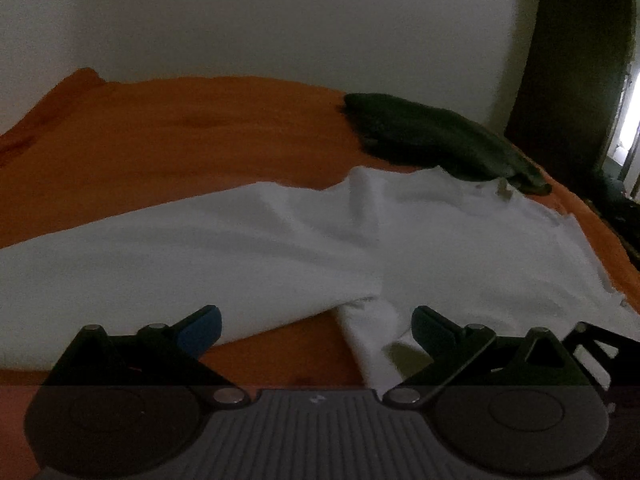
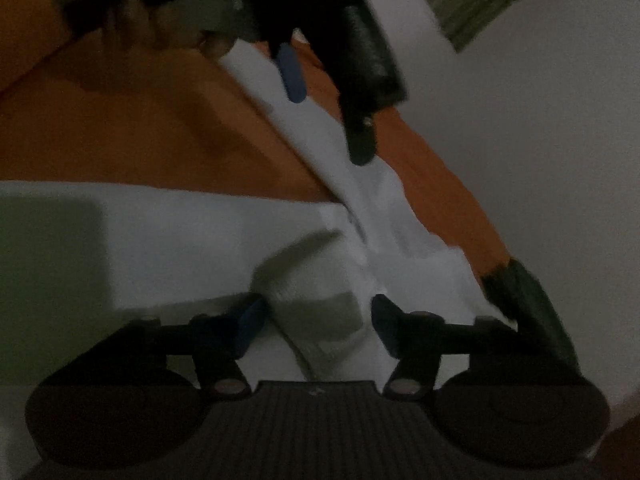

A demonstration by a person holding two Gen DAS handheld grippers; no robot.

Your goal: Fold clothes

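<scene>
Spreading in soft rumpled folds over the orange bedspread (image 1: 160, 140), the white garment (image 1: 240, 240) lies beneath both gaping tools.

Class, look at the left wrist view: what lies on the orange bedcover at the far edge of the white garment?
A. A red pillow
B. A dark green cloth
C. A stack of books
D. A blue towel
B: a dark green cloth lies on the orange bedcover at the far edge of the white garment.

White garment (image 1: 240, 240): 1. Dark green cloth (image 1: 432, 140): 1. Orange bedsheet (image 1: 160, 140): 1. Grippers: 2, left gripper (image 1: 316, 332), right gripper (image 2: 318, 320).
</scene>
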